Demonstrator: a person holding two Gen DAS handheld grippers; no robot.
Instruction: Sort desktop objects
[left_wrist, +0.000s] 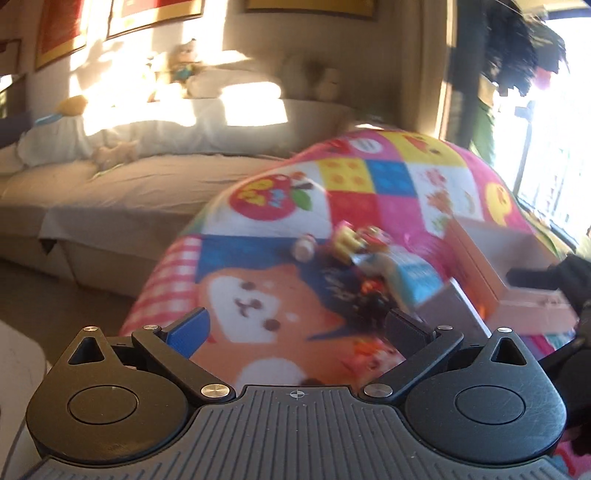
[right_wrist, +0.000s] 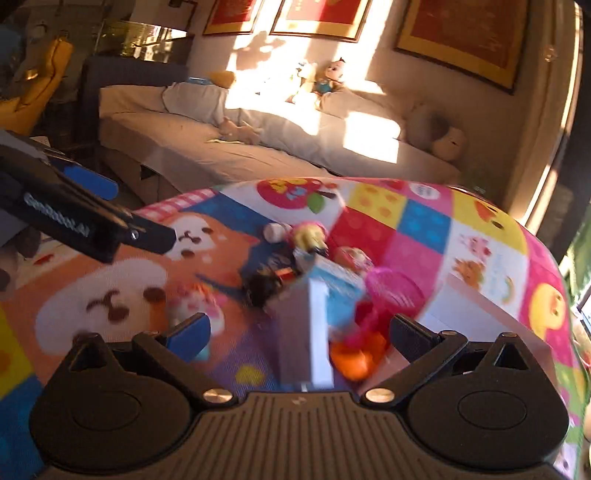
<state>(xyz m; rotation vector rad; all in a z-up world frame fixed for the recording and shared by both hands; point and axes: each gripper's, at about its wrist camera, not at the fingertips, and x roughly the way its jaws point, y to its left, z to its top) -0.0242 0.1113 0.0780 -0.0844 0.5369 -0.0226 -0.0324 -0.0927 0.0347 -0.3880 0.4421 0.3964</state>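
A blurred heap of small toys (left_wrist: 364, 258) lies on a colourful patchwork cloth (left_wrist: 373, 181); it also shows in the right wrist view (right_wrist: 295, 254). A grey-white open box (right_wrist: 306, 332) stands beside the heap, holding a pink net basket (right_wrist: 391, 291) and an orange item (right_wrist: 351, 358). The box shows at right in the left view (left_wrist: 491, 266). My left gripper (left_wrist: 295, 325) is open and empty, short of the heap. My right gripper (right_wrist: 299, 328) is open and empty, over the box's near wall. The left gripper's fingers (right_wrist: 92, 192) show at left in the right view.
A beige sofa (left_wrist: 122, 184) with cushions and plush toys runs behind the table. Framed red pictures (right_wrist: 458, 33) hang on the wall. A bright window (left_wrist: 546, 147) is at the right. A small cylinder (right_wrist: 273, 232) lies at the heap's far edge.
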